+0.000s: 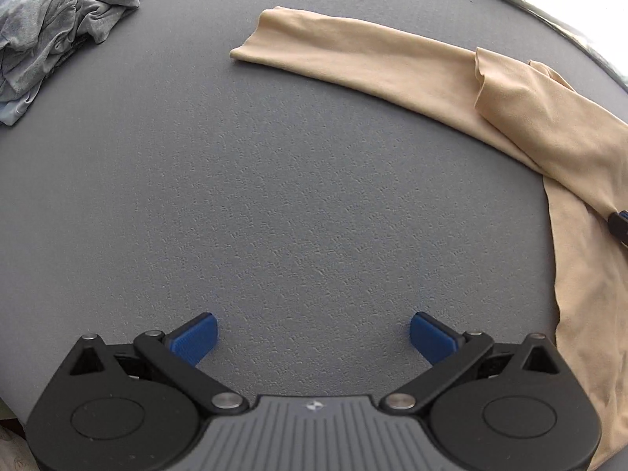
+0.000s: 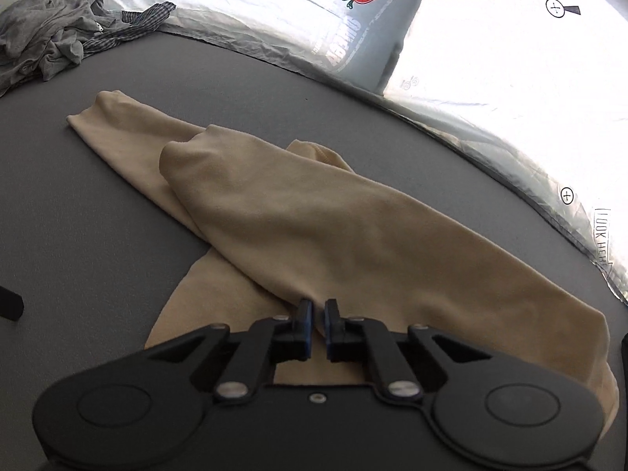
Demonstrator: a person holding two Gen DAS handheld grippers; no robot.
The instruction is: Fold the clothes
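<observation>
Lighting: daylight from far side; silver sheet blown out by glare. Tabletop evenly lit, sharp. Fisheye bending and dark corners at edges.

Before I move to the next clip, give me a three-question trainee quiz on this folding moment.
1. True or false: the left tongs grip the beige garment.
2. Which tongs pinch the beige garment? A) left B) right C) neither
3. Fill in: the crumpled grey clothes pile lies on the ___ mat.

Key: 1 false, they are open over bare mat; 2 B; 3 grey.
</observation>
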